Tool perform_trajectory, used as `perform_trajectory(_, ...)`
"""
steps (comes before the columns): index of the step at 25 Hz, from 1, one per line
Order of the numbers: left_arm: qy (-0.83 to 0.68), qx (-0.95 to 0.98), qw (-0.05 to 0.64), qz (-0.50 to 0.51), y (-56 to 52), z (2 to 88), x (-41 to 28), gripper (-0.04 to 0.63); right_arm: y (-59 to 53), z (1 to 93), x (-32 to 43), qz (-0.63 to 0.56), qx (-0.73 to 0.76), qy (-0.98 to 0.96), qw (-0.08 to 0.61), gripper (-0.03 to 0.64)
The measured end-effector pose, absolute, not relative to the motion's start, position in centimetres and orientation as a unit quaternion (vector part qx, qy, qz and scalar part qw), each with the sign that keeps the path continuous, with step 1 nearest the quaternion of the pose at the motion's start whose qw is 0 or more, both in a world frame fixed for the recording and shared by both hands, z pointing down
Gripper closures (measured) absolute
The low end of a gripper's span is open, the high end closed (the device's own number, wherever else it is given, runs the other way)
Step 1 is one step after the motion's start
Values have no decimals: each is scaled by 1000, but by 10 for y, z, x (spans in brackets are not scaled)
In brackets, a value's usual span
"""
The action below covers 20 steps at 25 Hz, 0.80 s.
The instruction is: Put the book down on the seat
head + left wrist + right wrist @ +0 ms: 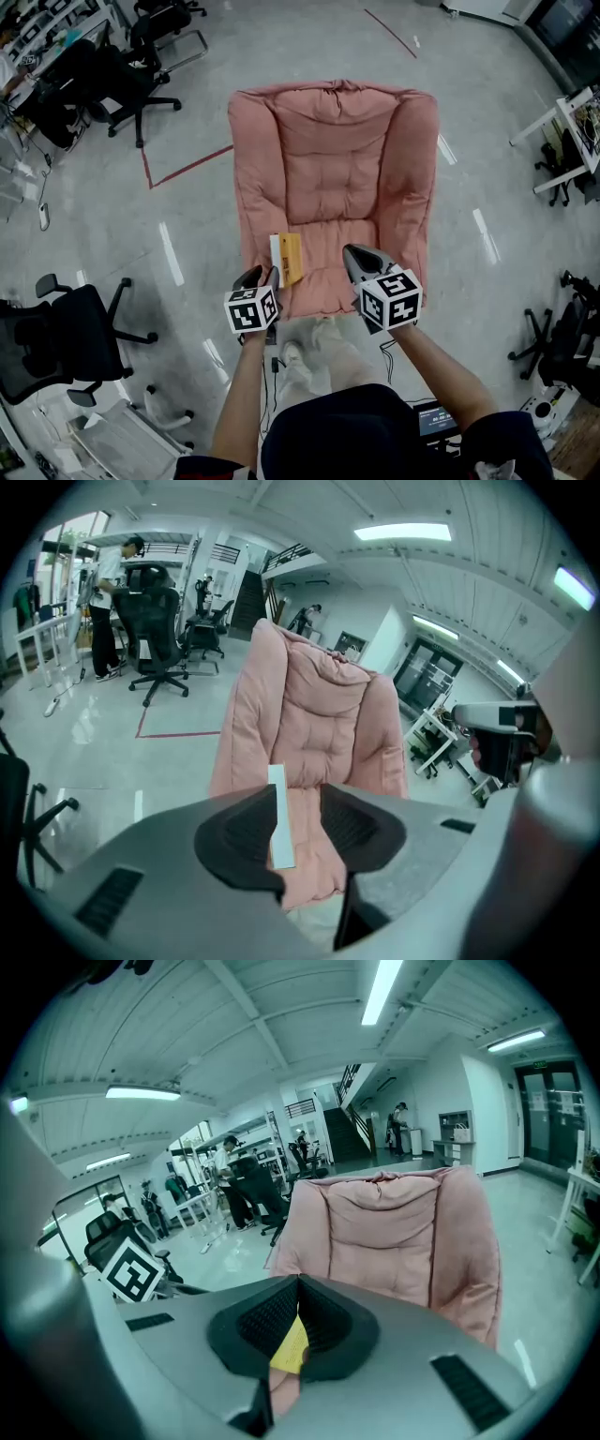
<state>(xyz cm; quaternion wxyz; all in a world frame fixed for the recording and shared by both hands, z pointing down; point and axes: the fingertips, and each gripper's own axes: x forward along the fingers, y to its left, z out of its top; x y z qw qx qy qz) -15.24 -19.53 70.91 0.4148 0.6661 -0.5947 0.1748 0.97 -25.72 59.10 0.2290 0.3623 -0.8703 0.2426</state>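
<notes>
The pink quilted cloth armchair [333, 169] looks soft, matt; the yellow paper-covered book [290, 258] seems smooth, perhaps faintly glossy; the pale grey floor [187, 225] is polished, reflective; the left gripper [300, 803] is matt grey plastic with ribbed black pads [242, 834].

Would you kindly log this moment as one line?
book lying on seat; left gripper open; right gripper shut, empty

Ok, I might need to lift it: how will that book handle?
The book looks thin, so probably light and slightly bendy. It appears to lie flat on the padded seat, so it shouldn't roll. Pushed, it would likely drag on the fabric rather than slide.
</notes>
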Motion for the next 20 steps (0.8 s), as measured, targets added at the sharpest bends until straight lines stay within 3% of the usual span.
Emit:
perform_trajectory(6,-593,686,395,148,-192,668,-144,480,-252,566,13,225,367,-875,220,597)
perform_trajectory(15,-584,737,311,135,-189,603,-126,589,-239,540,16,209,375,-880,204,597)
perform_trajectory(20,-580,759,273,114,-186,561,-125,591,-228,526,9,200,375,-884,192,597)
